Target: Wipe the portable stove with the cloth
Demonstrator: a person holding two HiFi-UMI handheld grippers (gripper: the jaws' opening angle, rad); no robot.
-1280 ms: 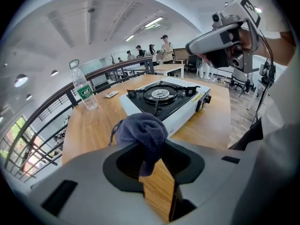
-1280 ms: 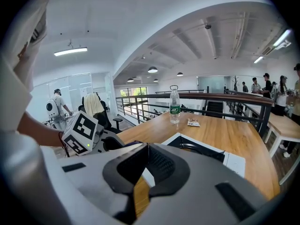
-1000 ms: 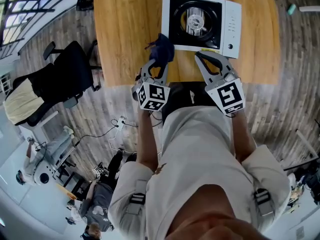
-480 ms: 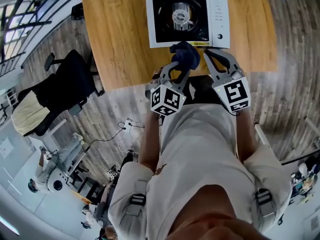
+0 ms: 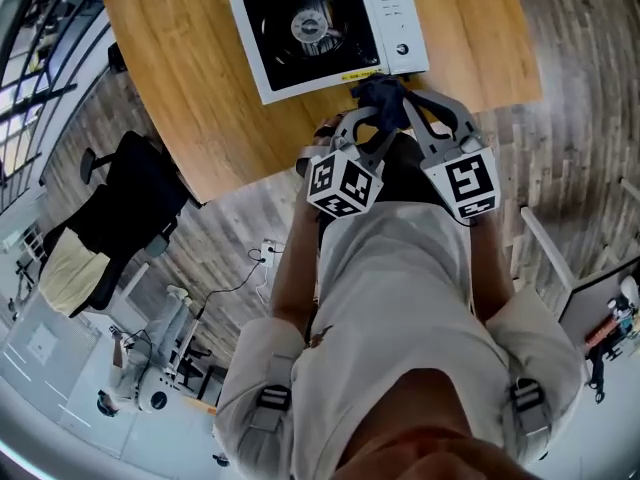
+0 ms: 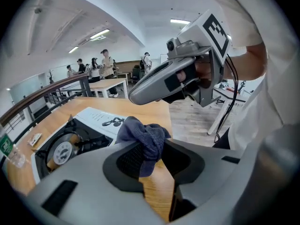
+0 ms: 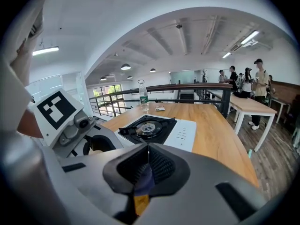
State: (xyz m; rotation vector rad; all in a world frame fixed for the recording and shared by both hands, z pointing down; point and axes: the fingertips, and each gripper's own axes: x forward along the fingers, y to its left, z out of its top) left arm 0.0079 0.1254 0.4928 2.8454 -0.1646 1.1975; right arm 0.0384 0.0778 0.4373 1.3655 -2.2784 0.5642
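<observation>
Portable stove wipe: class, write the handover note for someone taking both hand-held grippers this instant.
Left hand-held gripper: shut on the cloth, bunched between its jaws.
Right hand-held gripper: shut, empty, tips beside the cloth.
Portable stove: on the table, just beyond the cloth; the cloth is not on it.
Done: cloth in grip at the stove's near edge.
Left: all the wiping.

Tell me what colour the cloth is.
Dark navy blue; the cloth shows best in the left gripper view.
</observation>
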